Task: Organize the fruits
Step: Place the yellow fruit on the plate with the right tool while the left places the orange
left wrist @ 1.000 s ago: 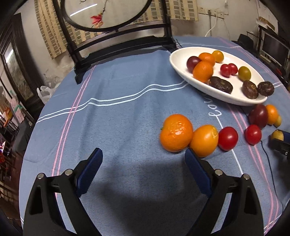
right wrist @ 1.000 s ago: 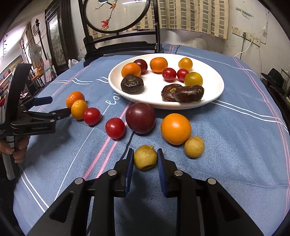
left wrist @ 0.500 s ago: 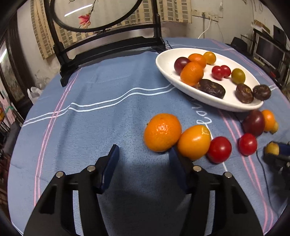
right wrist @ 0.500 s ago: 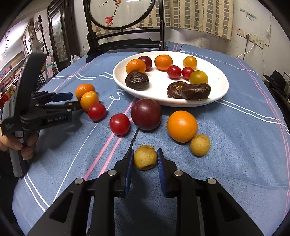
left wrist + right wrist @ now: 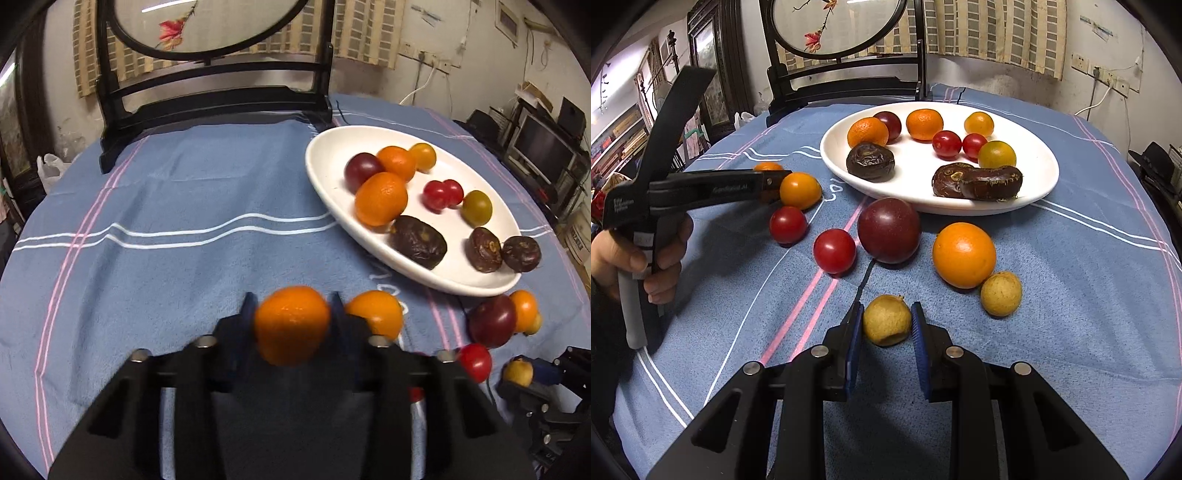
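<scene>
My left gripper point(image 5: 291, 317) is shut on a mandarin orange point(image 5: 291, 325) just above the blue cloth; it also shows in the right wrist view point(image 5: 768, 181). My right gripper point(image 5: 886, 328) is shut on a small yellow longan point(image 5: 886, 319). A white plate point(image 5: 1041, 173) holds several fruits, also in the left wrist view point(image 5: 325, 155). Loose on the cloth are an orange kumquat point(image 5: 799, 190), two red tomatoes point(image 5: 788, 224) point(image 5: 834, 250), a dark plum point(image 5: 888, 229), an orange point(image 5: 964, 254) and another longan point(image 5: 1001, 293).
A dark wooden stand point(image 5: 210, 99) with a round screen stands at the table's far side, behind the plate. A thin black cord point(image 5: 864, 280) lies on the cloth near the plum. The table's right edge borders shelves and a monitor point(image 5: 543, 147).
My left gripper moved forward and closed on the mandarin orange. My right gripper stays shut on the longan and has shifted little.
</scene>
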`<state>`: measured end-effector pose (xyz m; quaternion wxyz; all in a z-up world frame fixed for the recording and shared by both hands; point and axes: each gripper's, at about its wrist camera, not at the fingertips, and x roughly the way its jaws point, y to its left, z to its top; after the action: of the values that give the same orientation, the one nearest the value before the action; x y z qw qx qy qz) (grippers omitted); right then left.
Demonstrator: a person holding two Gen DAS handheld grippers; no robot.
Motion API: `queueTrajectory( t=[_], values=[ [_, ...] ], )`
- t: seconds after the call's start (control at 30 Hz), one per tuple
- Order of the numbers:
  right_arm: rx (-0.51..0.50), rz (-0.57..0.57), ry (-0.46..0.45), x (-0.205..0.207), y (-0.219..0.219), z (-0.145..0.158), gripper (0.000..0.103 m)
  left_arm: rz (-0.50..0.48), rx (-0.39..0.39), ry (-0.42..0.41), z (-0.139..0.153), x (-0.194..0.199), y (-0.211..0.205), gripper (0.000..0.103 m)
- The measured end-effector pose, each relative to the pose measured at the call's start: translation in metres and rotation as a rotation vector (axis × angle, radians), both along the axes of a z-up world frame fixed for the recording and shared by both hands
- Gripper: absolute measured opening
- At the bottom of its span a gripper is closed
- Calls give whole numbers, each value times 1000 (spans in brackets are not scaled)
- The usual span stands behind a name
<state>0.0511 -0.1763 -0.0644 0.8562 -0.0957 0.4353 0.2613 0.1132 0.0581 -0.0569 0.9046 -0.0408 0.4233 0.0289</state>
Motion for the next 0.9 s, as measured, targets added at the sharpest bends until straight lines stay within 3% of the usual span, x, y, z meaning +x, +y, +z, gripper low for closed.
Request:
queueTrajectory(
  t=[0.27,0.43,0.63,0.77,0.9],
  values=[
    [31,-16,-16,-1,-5,6,26,19,-22,23,6,-11,1,36],
    [121,-50,-77,-1,-16,38,26,8,-13,-56,42,-25,-8,36],
    [127,-18,-181,23,0,76,26,-42,-50,-116,82,-8,-35,36],
    [95,-40,-203,54,13,75,26,-29,-26,-90,78,19,-54,36],
    [110,-61,-179,76,14,64,26,-22,-84,-20,60,49,-63,37]
  ],
)
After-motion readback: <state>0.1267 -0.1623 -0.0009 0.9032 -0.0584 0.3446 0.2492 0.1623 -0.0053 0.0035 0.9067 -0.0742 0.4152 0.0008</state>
